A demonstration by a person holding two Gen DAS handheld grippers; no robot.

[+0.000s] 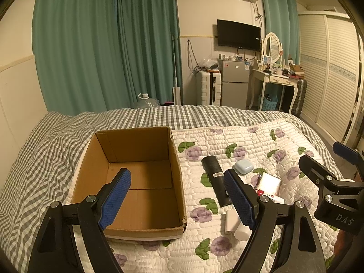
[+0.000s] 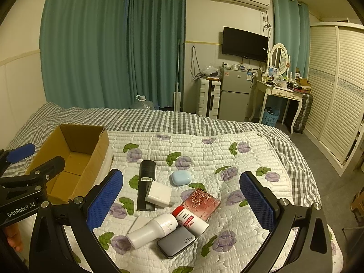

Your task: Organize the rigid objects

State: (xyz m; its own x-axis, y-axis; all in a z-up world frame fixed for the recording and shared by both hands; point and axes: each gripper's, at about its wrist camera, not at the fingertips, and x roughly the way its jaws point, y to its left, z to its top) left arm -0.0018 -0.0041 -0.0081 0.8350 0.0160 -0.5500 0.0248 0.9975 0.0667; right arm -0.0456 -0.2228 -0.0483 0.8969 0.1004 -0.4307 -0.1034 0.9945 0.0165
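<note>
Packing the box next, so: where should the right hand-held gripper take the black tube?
Grip the black tube on its bare far half, from above, fingers across its width. It lies flat, and the white charger leans against its near half.

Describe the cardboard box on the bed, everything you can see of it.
The cardboard box is a plain brown corrugated carton, rectangular, open at the top, and upright. Nothing shows inside; its bare floor shows a seam across the middle. One top corner looks frayed. It sits on the floral quilt, to the left of the scattered items, with something white showing under its near edge. The open left gripper hangs above it, one blue pad over the interior, not touching it.
</note>
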